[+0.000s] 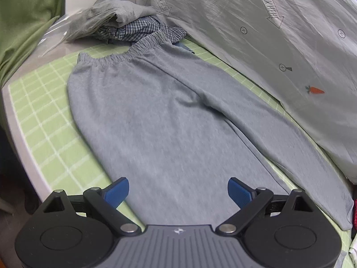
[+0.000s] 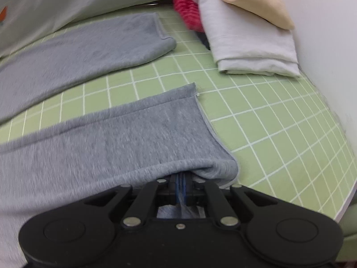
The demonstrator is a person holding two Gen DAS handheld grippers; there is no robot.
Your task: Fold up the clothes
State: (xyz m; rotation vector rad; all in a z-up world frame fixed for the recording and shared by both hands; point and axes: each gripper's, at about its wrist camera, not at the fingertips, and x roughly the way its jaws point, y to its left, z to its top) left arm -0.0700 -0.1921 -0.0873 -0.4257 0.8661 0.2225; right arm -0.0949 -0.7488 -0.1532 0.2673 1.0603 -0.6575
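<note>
Grey sweatpants (image 1: 156, 111) lie flat on a green checked mat (image 1: 44, 116), elastic waistband at the far end. My left gripper (image 1: 178, 192) hovers open over the near part of the pants, nothing between its blue pads (image 1: 118, 192). In the right wrist view both pant legs show: the far leg (image 2: 89, 51) lies flat, and the near leg (image 2: 122, 138) has its hem edge lifted. My right gripper (image 2: 181, 189) is shut on that near leg's lower edge, with grey cloth pinched between the pads.
A grey printed quilt (image 1: 279, 44) runs along the mat's far side. Crumpled grey and checked clothes (image 1: 125, 24) lie beyond the waistband. Folded white and beige garments (image 2: 250, 38) and a red item (image 2: 189, 11) sit past the leg ends. The mat's edge (image 2: 343, 203) curves right.
</note>
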